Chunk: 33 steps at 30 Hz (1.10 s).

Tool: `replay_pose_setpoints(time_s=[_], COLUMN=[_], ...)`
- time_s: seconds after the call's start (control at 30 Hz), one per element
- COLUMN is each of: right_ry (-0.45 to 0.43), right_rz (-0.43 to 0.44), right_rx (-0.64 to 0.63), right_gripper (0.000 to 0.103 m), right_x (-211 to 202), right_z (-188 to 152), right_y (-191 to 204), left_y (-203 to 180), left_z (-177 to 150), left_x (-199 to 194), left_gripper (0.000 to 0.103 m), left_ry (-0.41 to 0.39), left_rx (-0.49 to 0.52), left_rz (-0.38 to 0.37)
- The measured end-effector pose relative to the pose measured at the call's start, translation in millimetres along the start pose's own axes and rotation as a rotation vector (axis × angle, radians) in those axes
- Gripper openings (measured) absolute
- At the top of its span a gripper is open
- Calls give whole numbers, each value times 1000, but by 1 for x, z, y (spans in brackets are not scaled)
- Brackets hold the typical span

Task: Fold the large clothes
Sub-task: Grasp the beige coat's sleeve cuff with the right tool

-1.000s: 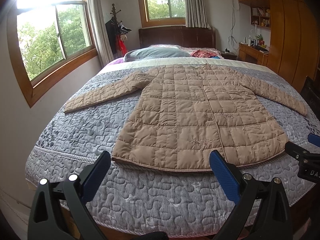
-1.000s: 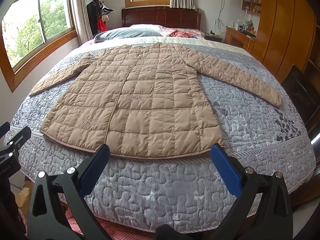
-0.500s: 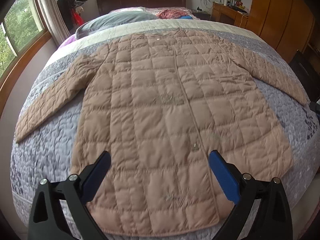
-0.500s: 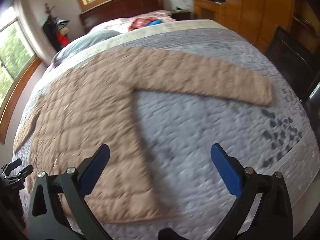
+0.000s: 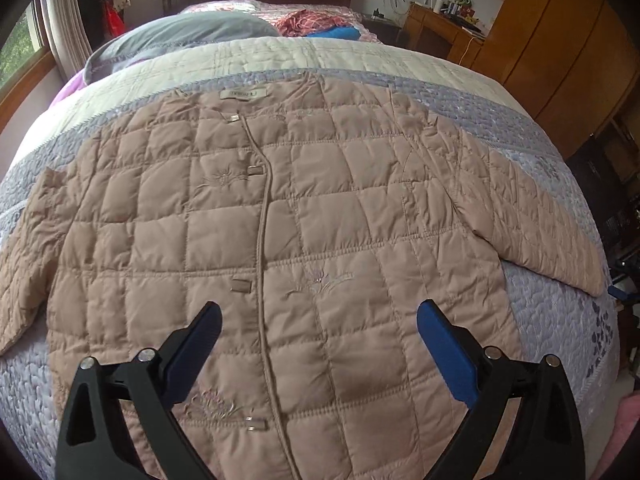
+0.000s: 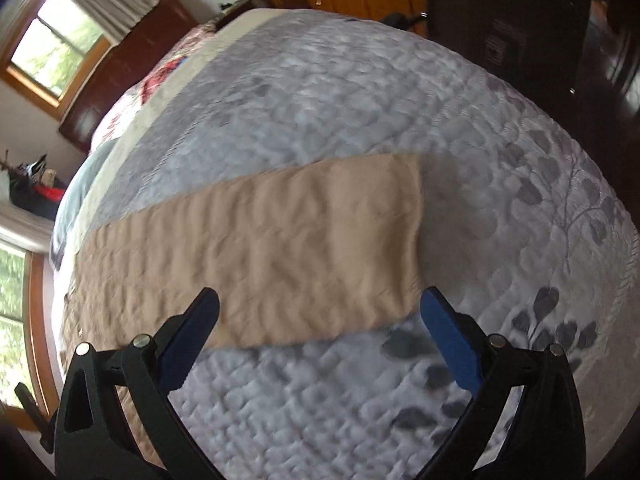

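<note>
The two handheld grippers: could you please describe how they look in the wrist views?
The left gripper and right gripper look alike: two black plastic arms spread in a V, with triangular cut-outs near their bases. Each finger carries a flat blue pad on its inner face, and round silver bolt heads sit at the joints. No cables, markings, hands or sleeves are visible.

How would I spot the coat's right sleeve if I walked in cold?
Find the big bed with the grey quilted cover. A tan quilted coat lies flat on it, buttoned. Its right sleeve stretches toward the wardrobe side, its square cuff resting on grey leaf prints, just ahead of the right gripper.
</note>
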State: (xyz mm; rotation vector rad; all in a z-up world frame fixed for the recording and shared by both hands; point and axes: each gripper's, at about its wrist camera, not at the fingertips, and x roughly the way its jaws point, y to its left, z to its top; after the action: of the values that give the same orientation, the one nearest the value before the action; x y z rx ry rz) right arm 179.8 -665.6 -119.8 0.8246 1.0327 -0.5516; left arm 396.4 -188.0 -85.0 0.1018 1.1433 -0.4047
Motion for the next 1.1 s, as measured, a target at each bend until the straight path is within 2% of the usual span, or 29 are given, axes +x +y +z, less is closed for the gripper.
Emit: replay_pose_setpoints(time_s=[0.07, 0.17, 0.23, 0.3, 0.4, 0.43, 0.47, 0.5, 0.63, 0.73, 0.77, 0.87, 0.93, 1.0, 1.03, 1.1], right_ry=[3, 23, 35, 27, 22, 26, 39, 40, -20, 5, 13, -24, -74, -97, -102, -114], right_rz=[-29, -2, 17, -7, -15, 8, 58, 89, 79, -43, -56, -8, 97, 248, 284, 301], right_rx=[16, 43, 49, 32, -1, -8, -14, -22, -86, -64, -51, -22, -56, -99, -127, -229], right_gripper=[99, 96, 83, 79, 44, 21, 11, 10, 7, 6, 6, 6, 5, 5, 5, 5], right_x=[12, 26, 33, 35, 34, 35, 34, 32, 20, 30, 32, 19, -3, -25, -31, -41], right_z=[6, 12, 14, 15, 18, 19, 19, 19, 15, 13, 13, 10, 5, 0, -2, -11], right_y=[-13, -28, -29, -28, -19, -15, -11, -6, 13, 11, 12, 21, 42, 71, 88, 133], left_y=[2, 7, 11, 15, 21, 22, 23, 25, 28, 30, 31, 30, 29, 29, 29, 30], left_z=[4, 10, 12, 14, 14, 14, 13, 12, 3, -5, -8, -12, -13, -13, -13, -12], left_x=[12, 25, 32, 37, 43, 44, 45, 44, 40, 42, 45, 49, 47, 44, 42, 36], left_gripper=[98, 98, 97, 95, 83, 83, 82, 80, 71, 70, 69, 68, 68, 67, 67, 67], left_ry=[1, -5, -5, -3, 7, 10, 10, 8, 5, 0, 1, -15, -24, -28, -31, -43], left_rx=[-4, -9, -17, -29, -46, -50, -52, -53, -50, -32, -26, -1, 7, 6, 3, -4], left_rz=[1, 3, 3, 2, -3, -6, -8, -6, -17, 3, 10, 25, 30, 25, 19, 12])
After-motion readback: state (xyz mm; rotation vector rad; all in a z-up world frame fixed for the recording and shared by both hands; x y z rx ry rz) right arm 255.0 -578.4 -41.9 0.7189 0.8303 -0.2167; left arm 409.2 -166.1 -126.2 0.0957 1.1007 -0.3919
